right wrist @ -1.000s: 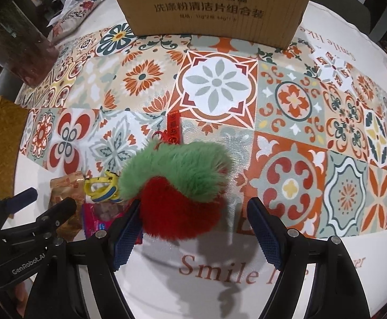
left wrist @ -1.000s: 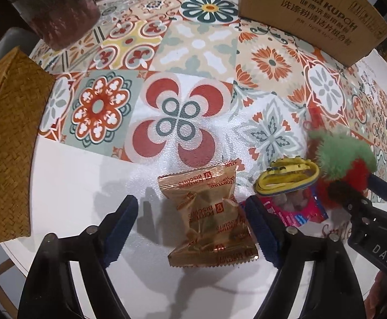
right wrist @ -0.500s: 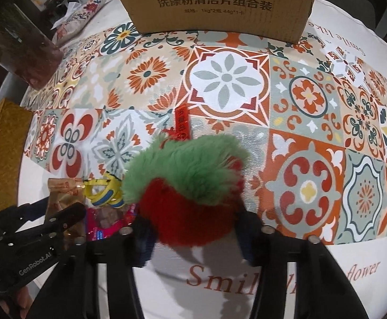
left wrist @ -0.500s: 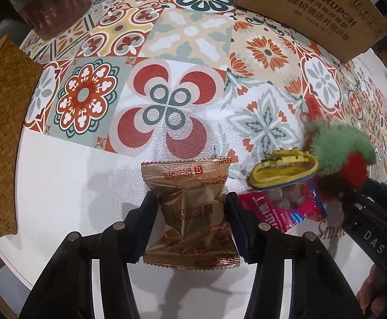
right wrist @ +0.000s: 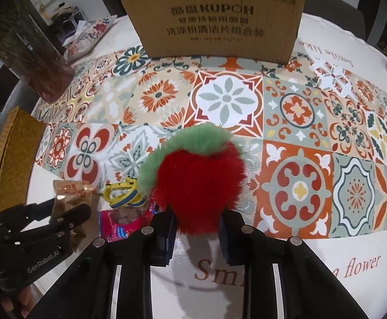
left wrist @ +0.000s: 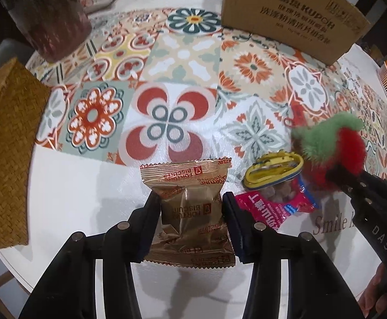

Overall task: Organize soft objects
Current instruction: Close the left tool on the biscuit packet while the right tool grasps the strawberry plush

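The left gripper (left wrist: 190, 212) pinches the biscuit packet (left wrist: 190, 207) near the table's white edge (left wrist: 68, 194), with the woven basket (left wrist: 4, 148) at far left. The right gripper (right wrist: 196, 228) clamps the furry strawberry (right wrist: 198, 180), with open patterned cloth (right wrist: 299, 122) beyond. Both jaws have narrowed further and both objects look lifted since half a second ago.

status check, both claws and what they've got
Left claw shut on biscuit packet. Right claw shut on red-green pompom. Yellow strap, pink packet between.

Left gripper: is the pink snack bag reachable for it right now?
Probably not yet. The left gripper is shut on the biscuit packet, so it is occupied. The pink snack bag lies just beside its right finger, partly under the yellow band.
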`<state>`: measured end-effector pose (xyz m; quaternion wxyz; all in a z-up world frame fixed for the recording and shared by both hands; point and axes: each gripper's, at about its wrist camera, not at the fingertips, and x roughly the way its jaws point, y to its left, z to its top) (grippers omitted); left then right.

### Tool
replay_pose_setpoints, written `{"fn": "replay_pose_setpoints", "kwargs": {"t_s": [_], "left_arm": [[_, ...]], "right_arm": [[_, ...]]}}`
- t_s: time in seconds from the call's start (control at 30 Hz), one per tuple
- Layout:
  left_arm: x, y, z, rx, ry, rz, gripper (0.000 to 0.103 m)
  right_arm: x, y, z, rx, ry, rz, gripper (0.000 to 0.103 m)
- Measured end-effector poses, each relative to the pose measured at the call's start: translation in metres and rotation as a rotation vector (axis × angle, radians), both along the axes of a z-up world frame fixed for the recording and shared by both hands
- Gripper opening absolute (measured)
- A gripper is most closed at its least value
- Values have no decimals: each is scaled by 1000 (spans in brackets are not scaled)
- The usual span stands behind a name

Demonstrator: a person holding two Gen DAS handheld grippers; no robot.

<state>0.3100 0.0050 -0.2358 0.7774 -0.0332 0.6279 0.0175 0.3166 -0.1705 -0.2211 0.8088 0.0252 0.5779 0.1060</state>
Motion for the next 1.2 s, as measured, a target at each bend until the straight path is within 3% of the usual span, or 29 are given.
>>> {"fn": "replay_pose_setpoints", "kwargs": {"t_s": [0.27, 0.33, 0.4, 0.5, 0.87, 0.93, 0.97, 1.2], "left_arm": [[2, -3, 8, 5, -25, -21, 47], [1, -1, 5, 3, -19, -19, 47], [0, 1, 3, 1, -13, -15, 47], [1, 2, 1, -1, -14, -9, 47], [5, 9, -4, 13, 0, 9, 47], [5, 9, -5, 17, 1, 6, 47], [5, 9, -5, 17, 0, 6, 47], [6, 2, 1, 7, -25, -20, 46]], "right_arm": [[-5, -6, 4, 38, 5, -17, 26], [-3, -7, -1, 47, 32, -29, 32], [-3, -5, -2, 37, 40, -29, 50], [-2, -1, -2, 10, 35, -23, 60], [21, 10, -16, -10, 59, 10, 61], [23, 12, -18, -8, 49, 21, 53], [23, 13, -18, -8, 39, 24, 44], [18, 8, -12, 10, -1, 12, 39]]}}
